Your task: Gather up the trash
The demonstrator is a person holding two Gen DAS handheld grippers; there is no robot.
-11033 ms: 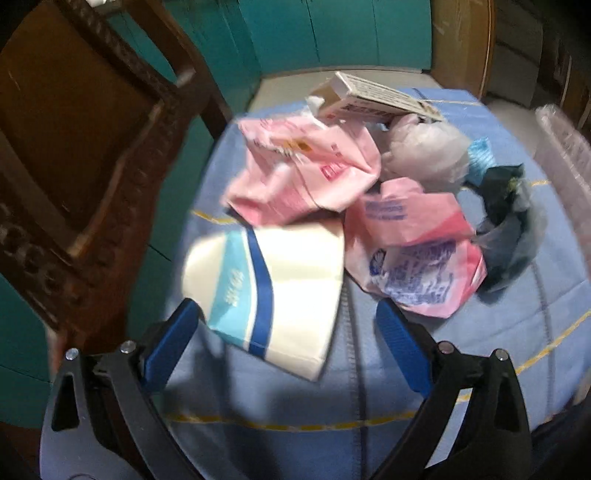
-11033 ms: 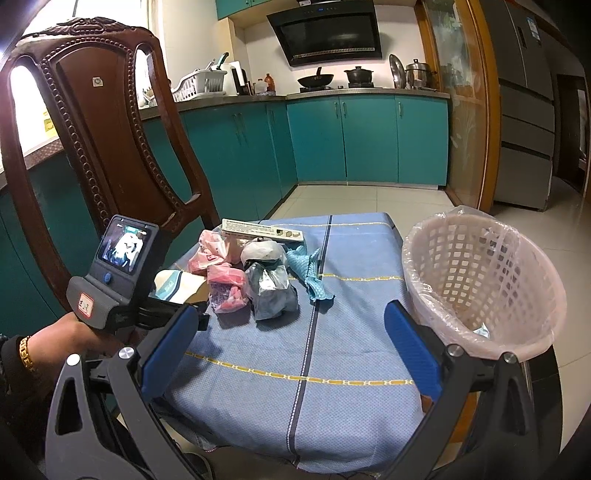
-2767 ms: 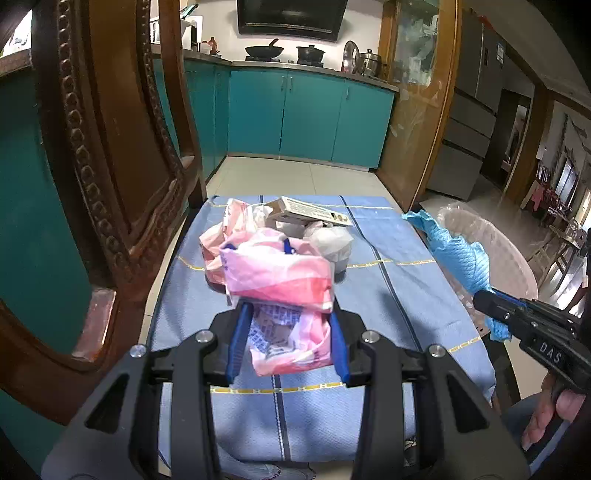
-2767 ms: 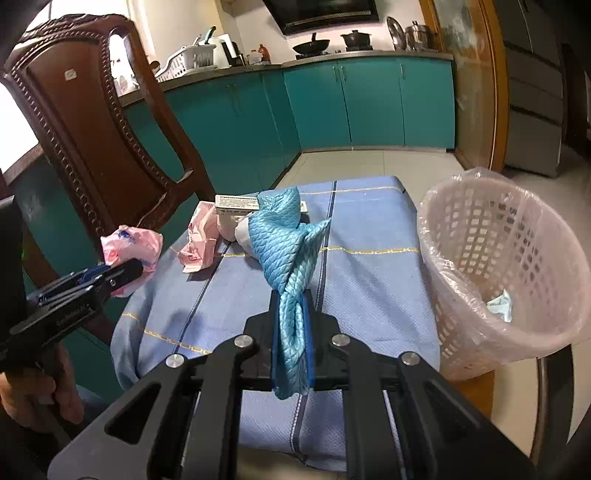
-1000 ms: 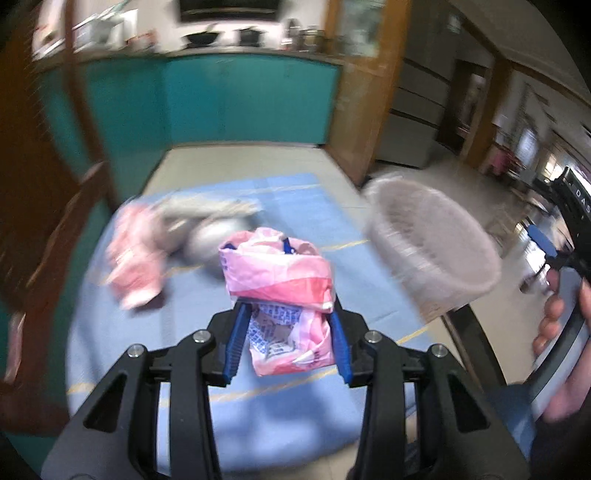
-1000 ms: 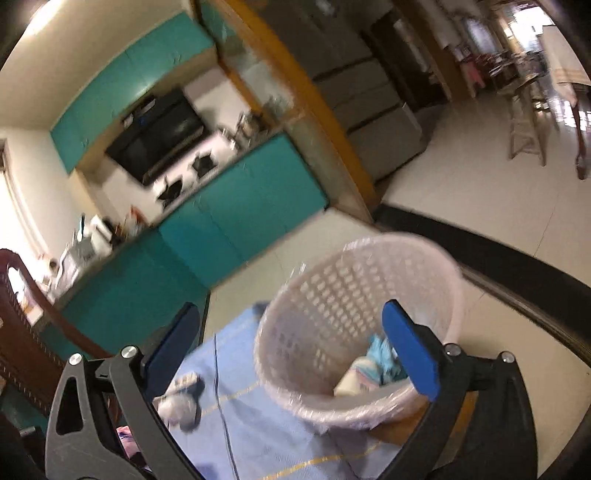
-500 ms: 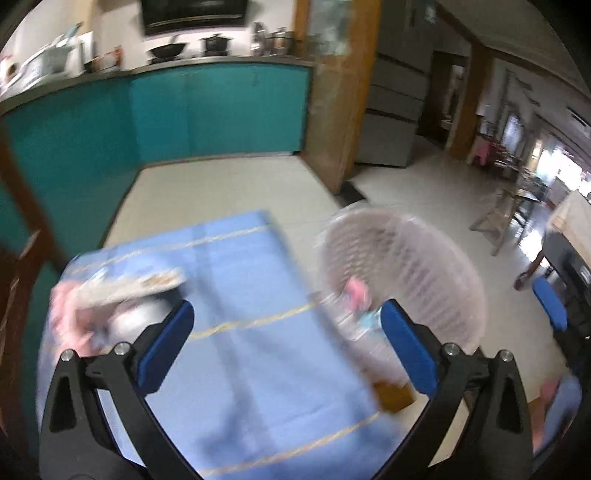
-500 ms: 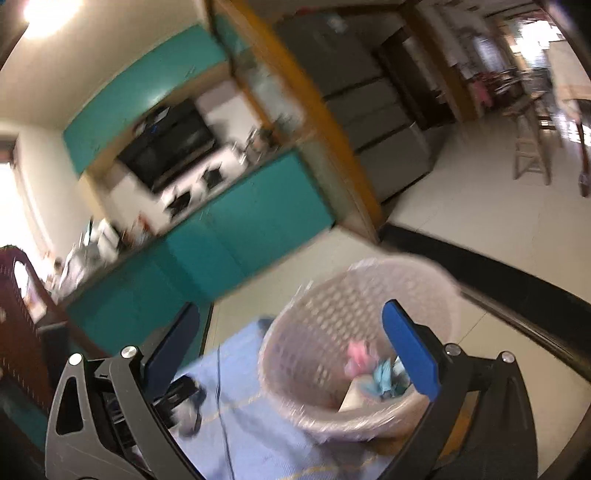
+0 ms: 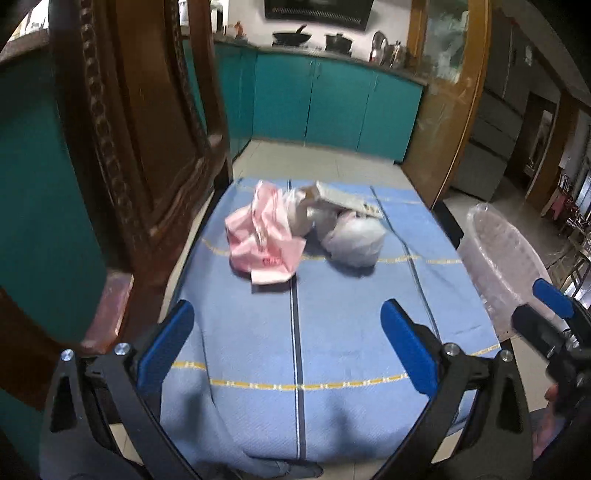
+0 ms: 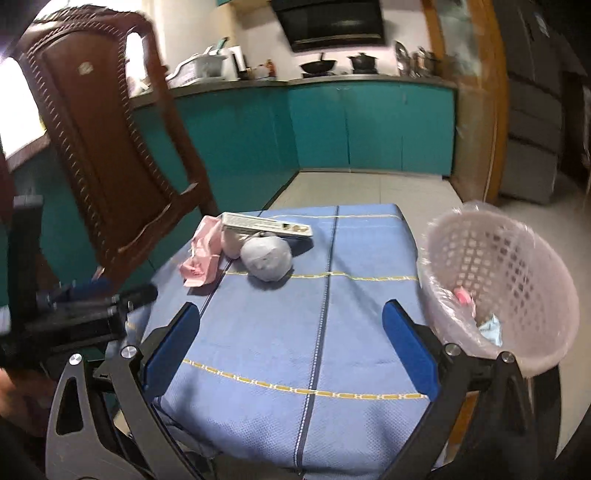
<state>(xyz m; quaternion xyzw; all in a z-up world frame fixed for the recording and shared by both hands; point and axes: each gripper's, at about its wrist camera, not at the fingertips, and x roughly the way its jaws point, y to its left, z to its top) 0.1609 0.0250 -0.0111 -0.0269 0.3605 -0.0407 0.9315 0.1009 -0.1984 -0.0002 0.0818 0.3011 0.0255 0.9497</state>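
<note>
With both grippers (image 9: pixel 284 343) (image 10: pixel 291 339) agape, trash (image 9: pixel 264 236) seemingly lies untouched.

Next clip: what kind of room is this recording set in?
Most likely a home kitchen with a dining spot: teal cabinets under a counter carrying a wok and pot, a range hood above, and a carved wooden chair beside the blue-clothed table.

Teal cabinets (image 10: pixel 369 129) — carved wooden chair (image 10: pixel 107 147), tiled floor (image 10: pixel 369 188)
</note>
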